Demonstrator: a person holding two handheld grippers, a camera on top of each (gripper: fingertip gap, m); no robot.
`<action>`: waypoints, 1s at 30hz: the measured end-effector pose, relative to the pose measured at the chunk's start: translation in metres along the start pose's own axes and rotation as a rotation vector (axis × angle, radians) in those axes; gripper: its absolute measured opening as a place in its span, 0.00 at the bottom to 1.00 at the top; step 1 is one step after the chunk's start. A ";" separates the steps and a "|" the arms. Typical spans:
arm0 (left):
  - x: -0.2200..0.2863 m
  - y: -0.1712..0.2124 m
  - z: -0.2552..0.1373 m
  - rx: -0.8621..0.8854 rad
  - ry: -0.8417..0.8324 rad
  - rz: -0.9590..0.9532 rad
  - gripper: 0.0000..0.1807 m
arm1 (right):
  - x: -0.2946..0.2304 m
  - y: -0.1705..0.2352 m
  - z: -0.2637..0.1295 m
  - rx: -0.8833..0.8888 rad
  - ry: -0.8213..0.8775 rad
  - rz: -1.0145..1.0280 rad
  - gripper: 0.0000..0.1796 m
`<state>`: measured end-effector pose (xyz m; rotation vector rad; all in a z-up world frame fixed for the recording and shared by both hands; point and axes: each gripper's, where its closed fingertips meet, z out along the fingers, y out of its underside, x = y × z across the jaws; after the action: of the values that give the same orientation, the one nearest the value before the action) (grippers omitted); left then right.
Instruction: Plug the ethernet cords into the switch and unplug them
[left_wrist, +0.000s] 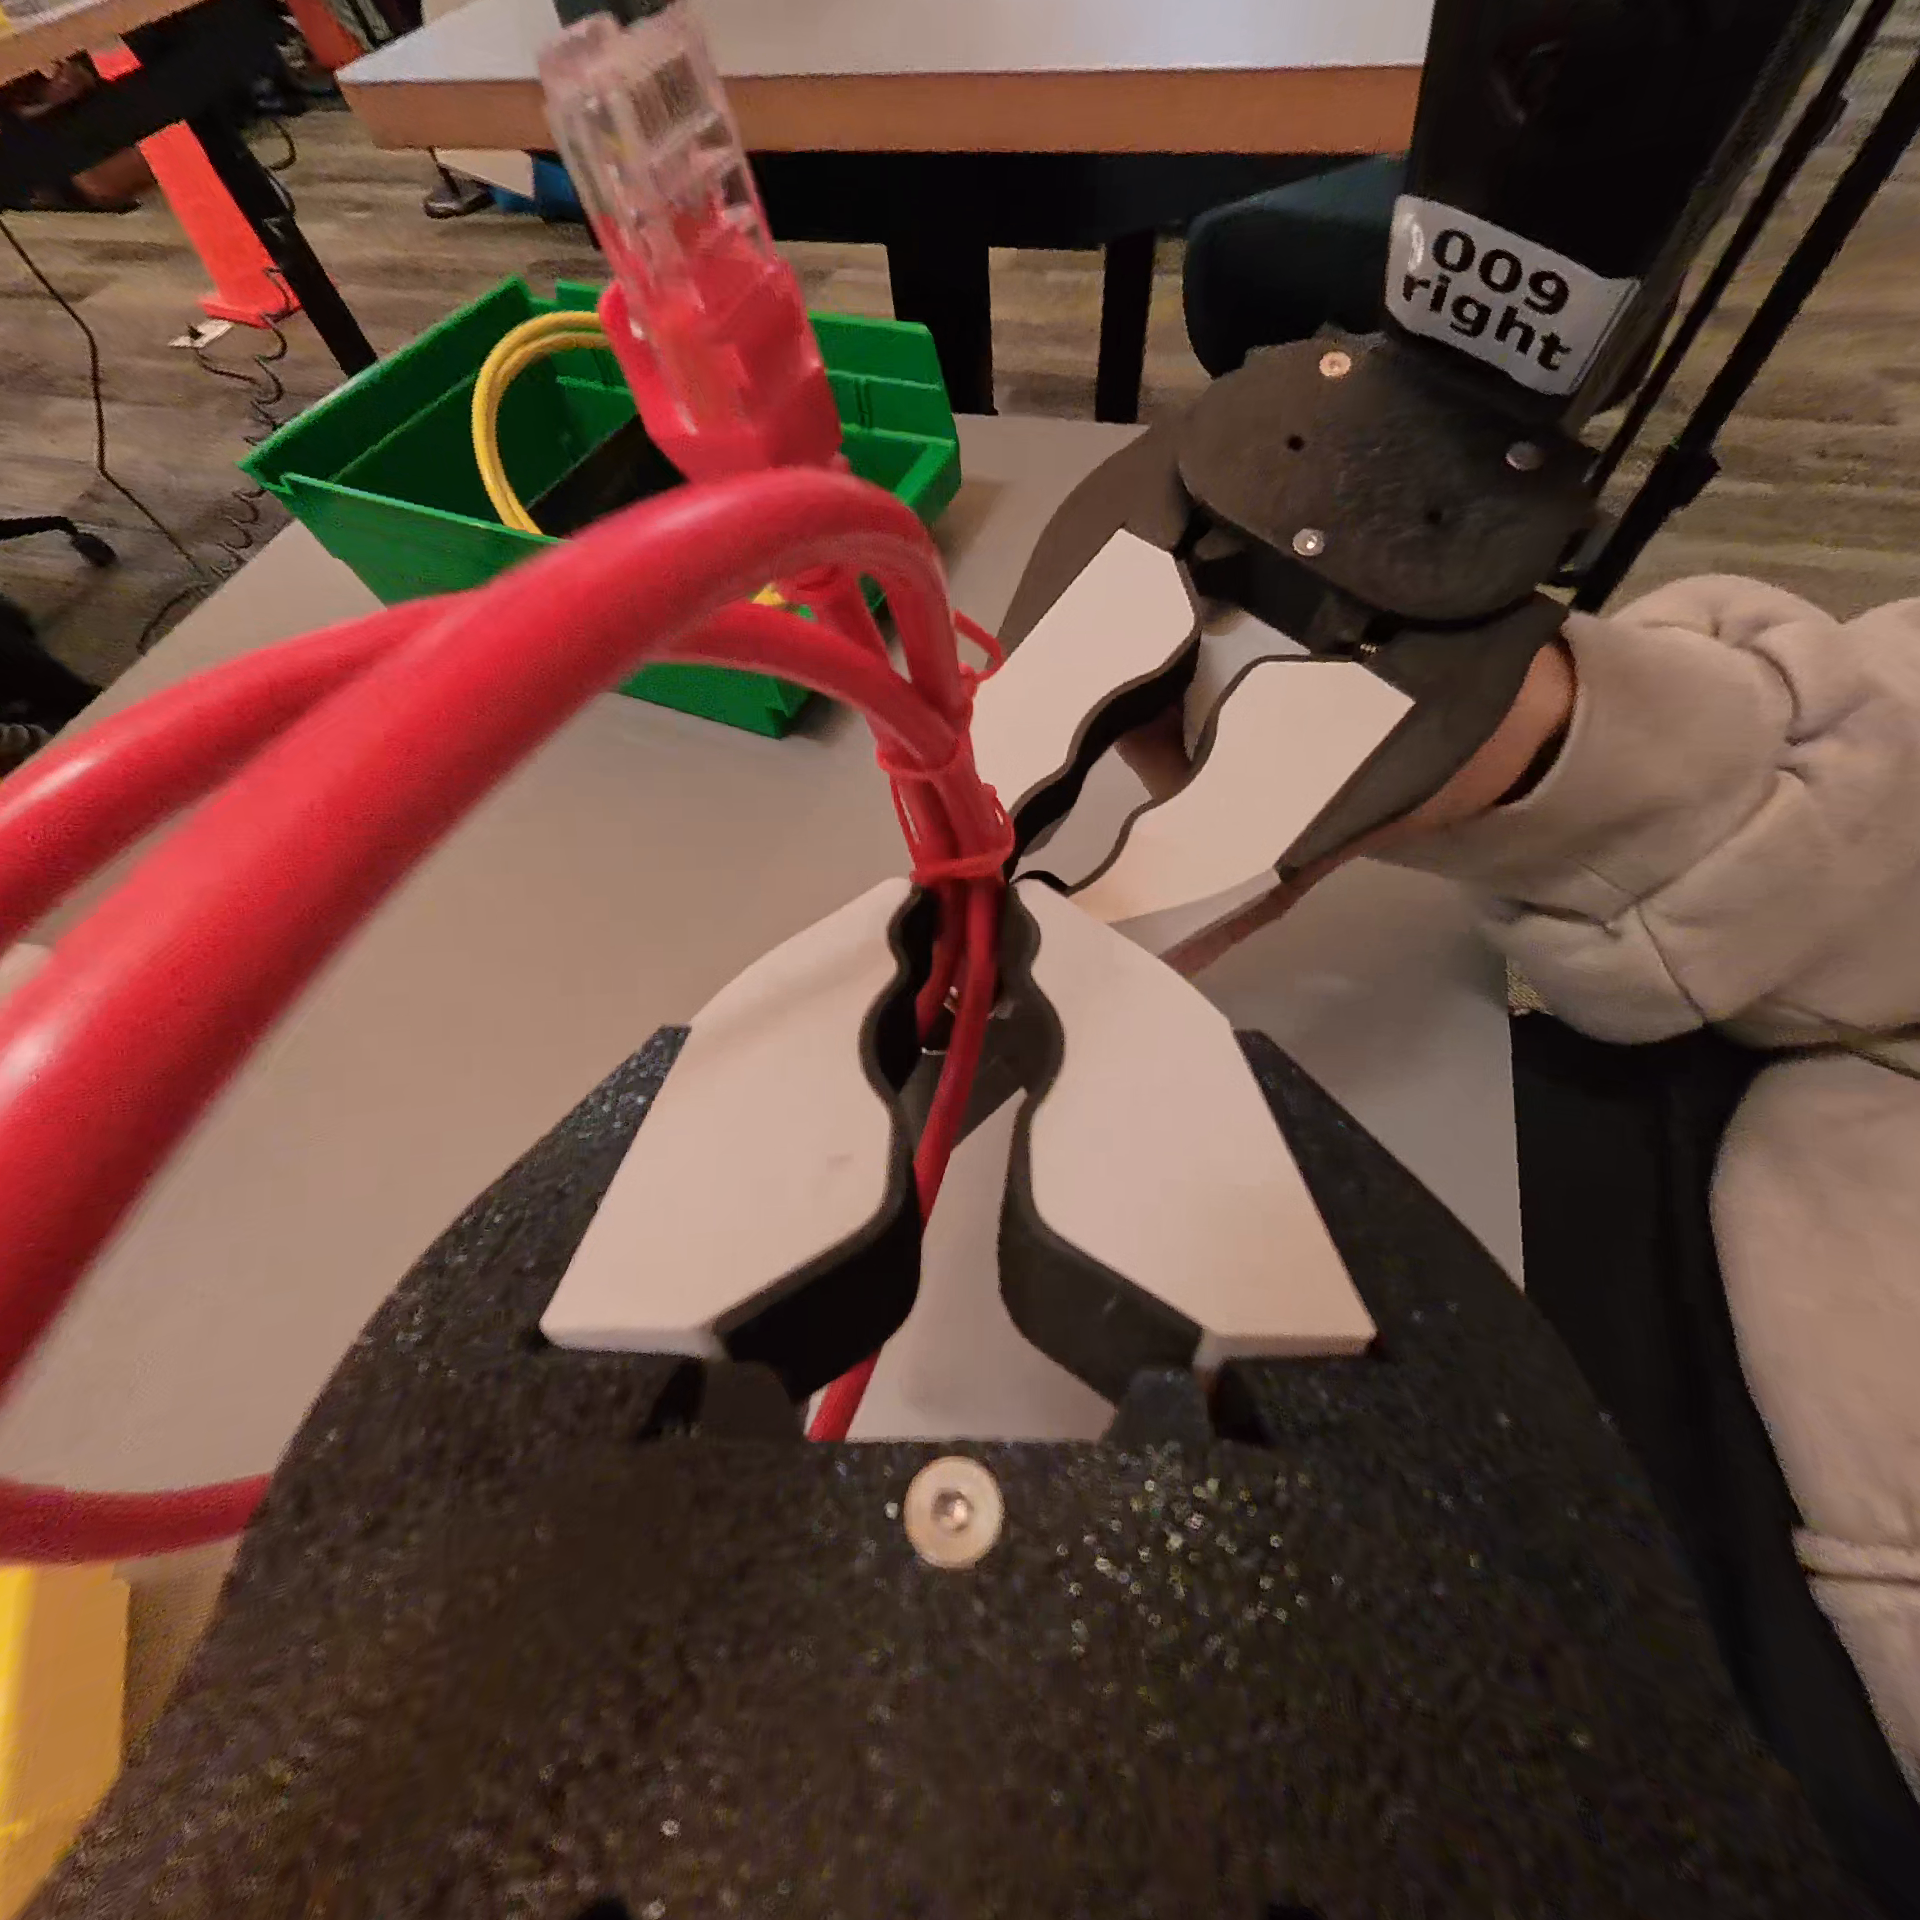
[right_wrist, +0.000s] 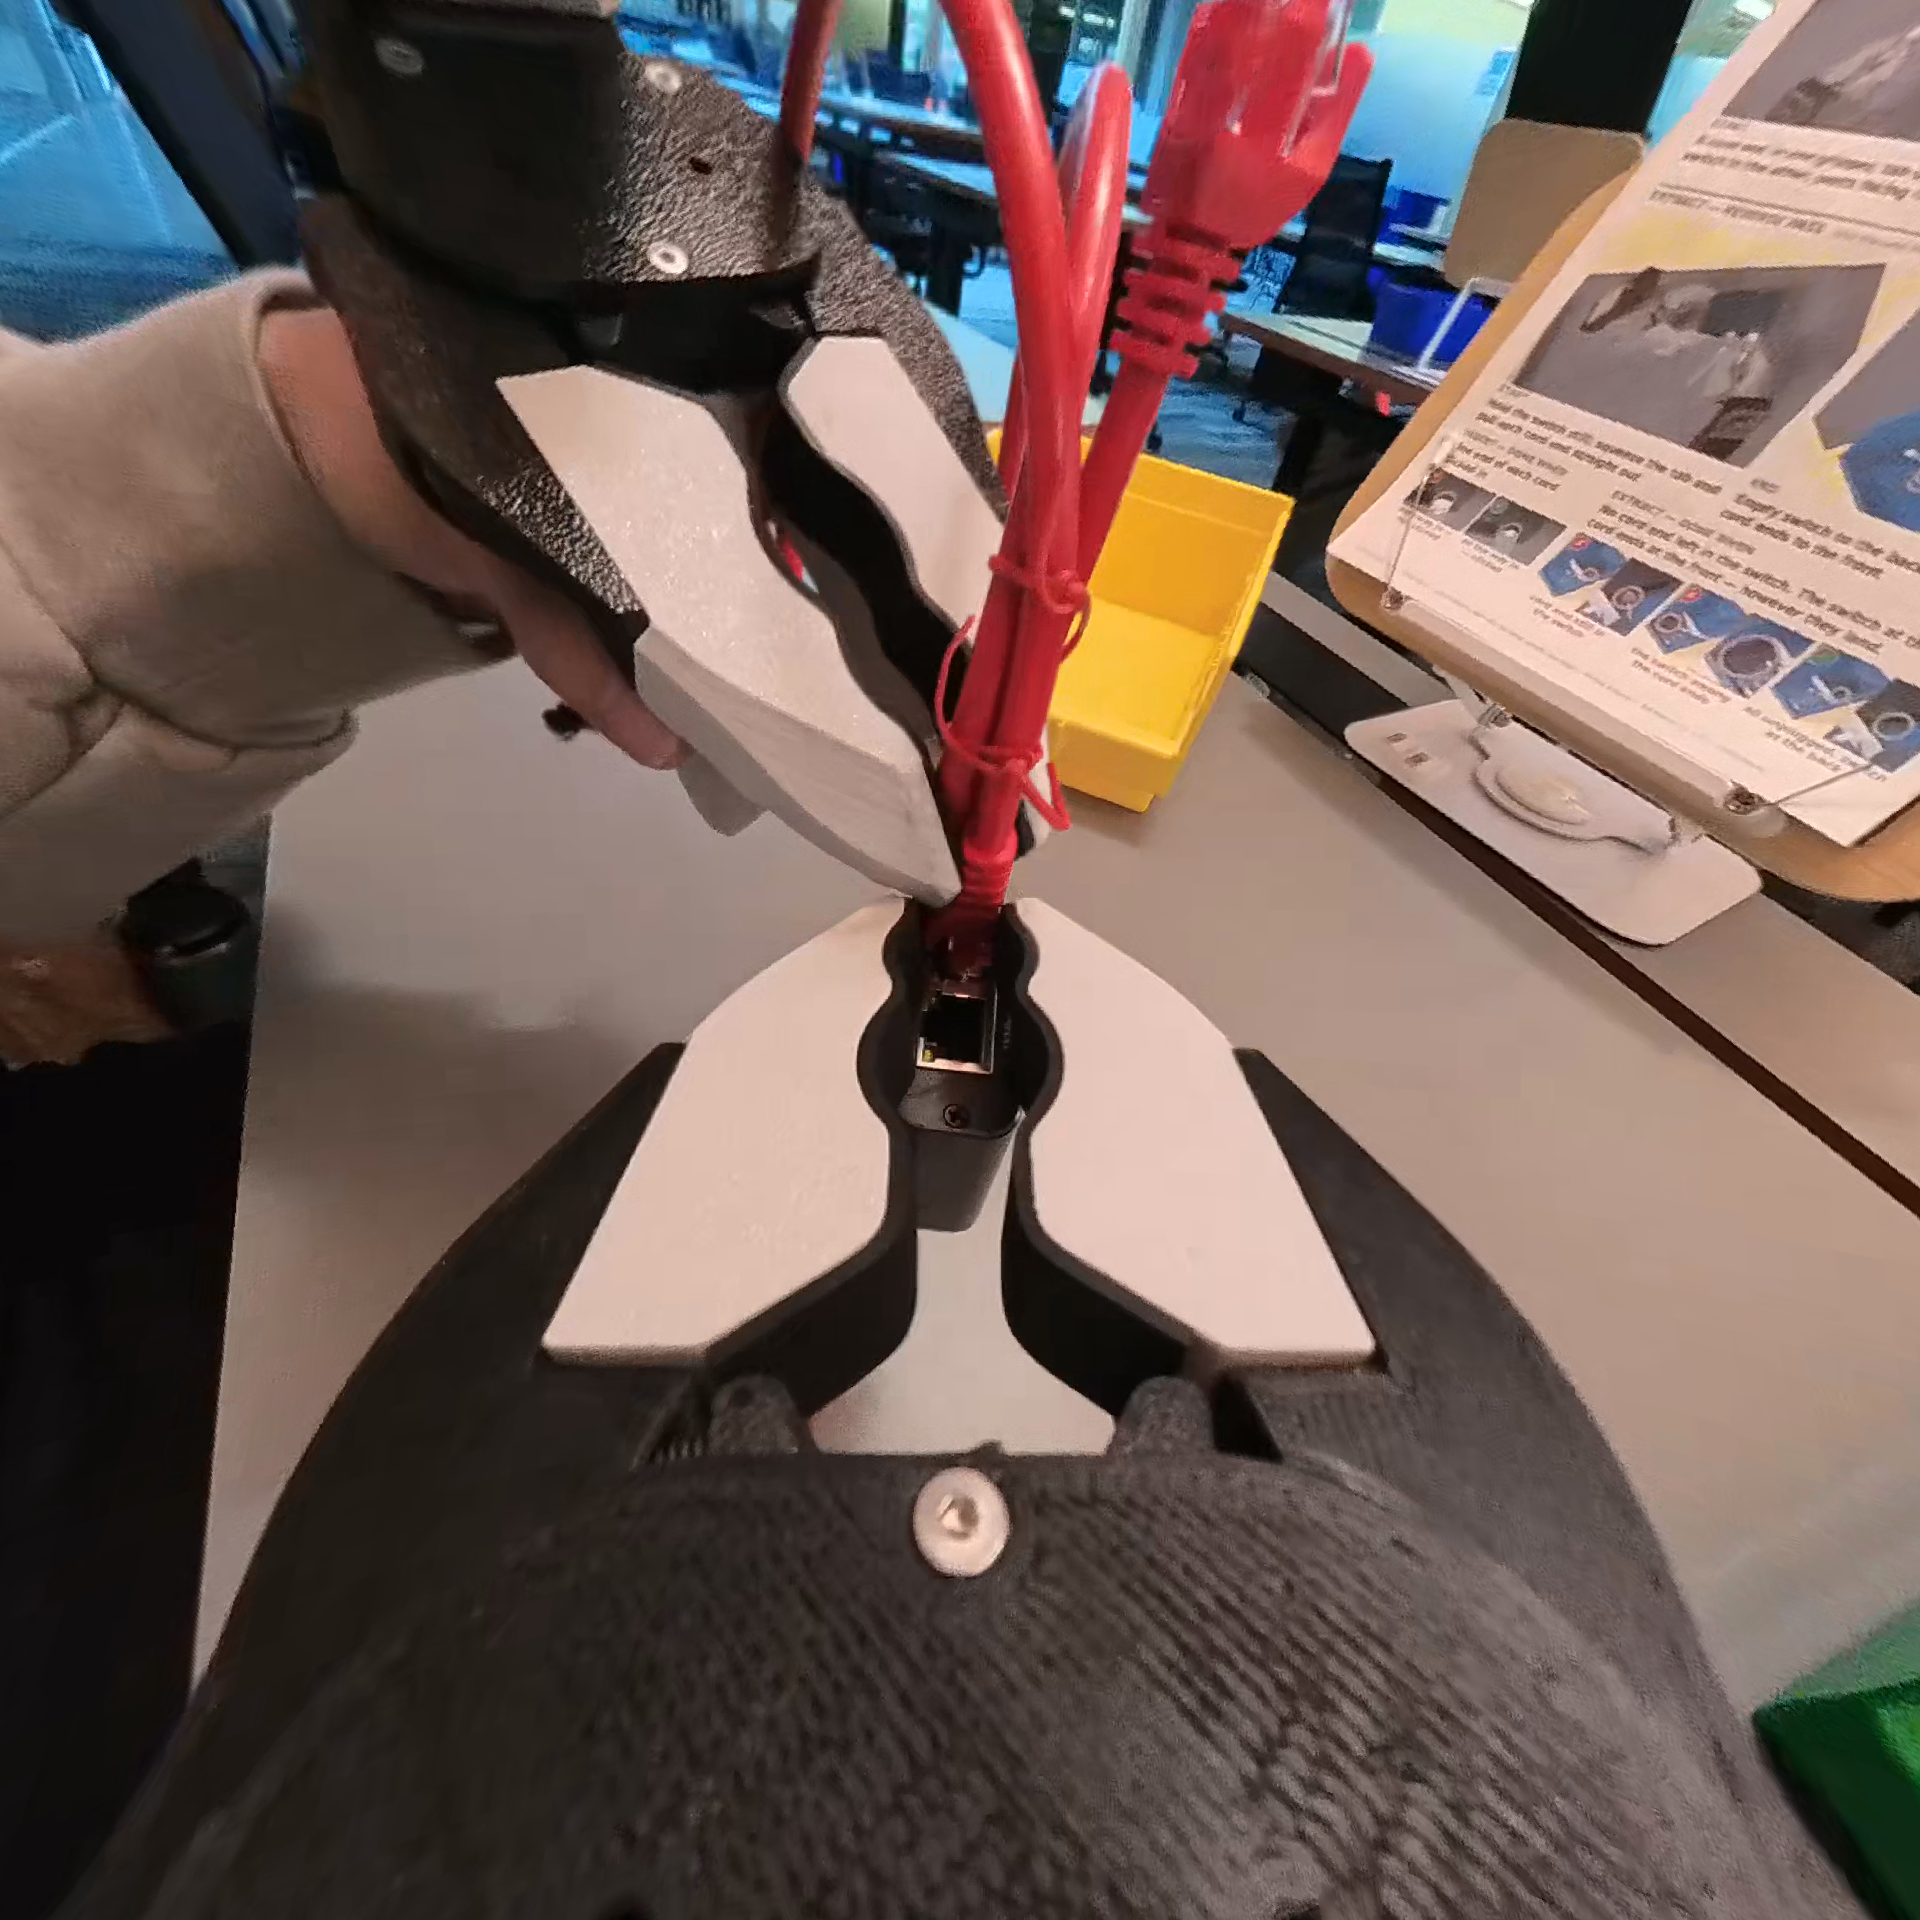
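My left gripper (left_wrist: 961, 906) is shut on a tied red ethernet cord (left_wrist: 312, 790) just behind one plug. The cord loops off to the left, and its free plug (left_wrist: 665, 177) sticks up. My right gripper (right_wrist: 961, 920) is shut on a small black switch (right_wrist: 958, 1127), which has one empty port (right_wrist: 956, 1039) facing up. The cord's held plug (right_wrist: 971, 935) sits in or at the switch's far port; I cannot tell how deep. The left gripper (right_wrist: 961, 847) comes in from the upper left. The right gripper (left_wrist: 1039, 868) meets mine tip to tip.
A green bin (left_wrist: 395, 540) with a yellow cable (left_wrist: 499, 416) stands at the far left of the grey table (left_wrist: 582, 935). A yellow bin (right_wrist: 1153, 644) stands behind the grippers. An instruction sheet on a stand (right_wrist: 1662, 468) is at the right. A person's sleeved arm (left_wrist: 1662, 810) holds the right gripper. My left and right fingertips are right by each other.
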<state>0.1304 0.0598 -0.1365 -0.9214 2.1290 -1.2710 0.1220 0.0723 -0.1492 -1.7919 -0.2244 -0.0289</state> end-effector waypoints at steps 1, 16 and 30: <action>-0.001 -0.003 0.002 0.009 -0.011 -0.006 0.06 | 0.003 -0.001 -0.002 0.016 0.008 0.013 0.08; -0.034 -0.060 0.006 0.376 -0.245 -0.596 0.06 | 0.081 0.003 -0.030 0.099 0.715 -0.144 0.52; -0.003 -0.061 0.033 0.460 -0.167 -0.809 0.06 | 0.101 0.014 -0.058 -0.054 0.984 -0.474 0.44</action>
<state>0.1737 0.0229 -0.0964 -1.6655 1.2474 -1.8587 0.2289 0.0272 -0.1348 -1.5461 0.0737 -1.2232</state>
